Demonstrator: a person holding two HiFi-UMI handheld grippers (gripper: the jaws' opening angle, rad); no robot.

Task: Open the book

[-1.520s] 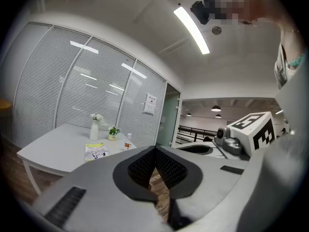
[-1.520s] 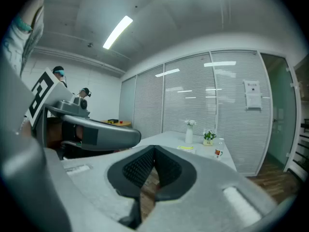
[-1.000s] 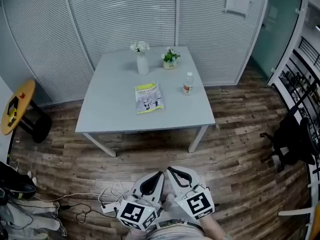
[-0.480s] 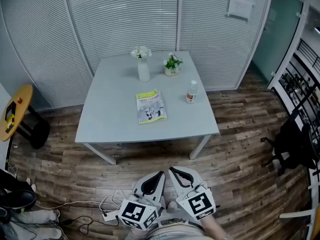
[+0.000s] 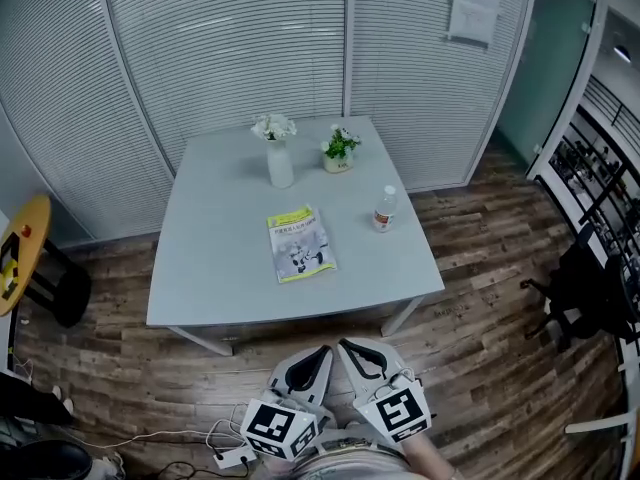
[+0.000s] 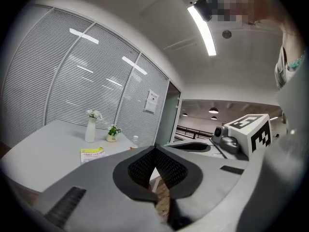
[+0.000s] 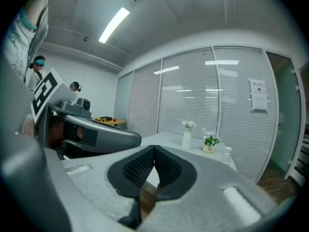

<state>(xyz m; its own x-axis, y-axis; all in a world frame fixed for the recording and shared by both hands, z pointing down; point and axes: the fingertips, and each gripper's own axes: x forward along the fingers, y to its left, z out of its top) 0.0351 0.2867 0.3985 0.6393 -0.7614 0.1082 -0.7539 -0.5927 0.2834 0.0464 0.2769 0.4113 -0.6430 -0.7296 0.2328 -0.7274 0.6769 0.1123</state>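
Reckoned as the approach step, with no part of the opening begun. Found on the table, about its middle and a little toward its near edge: the book, flat, closed, green-and-white cover up. Too small to tell which long side is the spine.

Sharing the table, at its far side: a white vase of flowers with a small potted plant near it. Toward the table's right edge: a plastic bottle, near the book but apart from it.

Holding the left gripper and the right gripper side by side over the wooden floor, short of the table's near edge and well apart from the book. Both pairs of tongs pressed together, ribbed faces meeting, nothing pinched between them.

Next, probably: carry both grippers over the table's near edge and down to the book. Spread one pair of tongs to catch the free edge of the cover, once close enough to tell that edge from the spine. Keep the other pair ready to press the book flat to the table and stop it sliding.

Worth minding: a thin, floppy cover by the look of it, likely to need a tip slid under its edge rather than a pinch from above. Also the bottle toward the table's right edge, close enough to be knocked by a wide swing.
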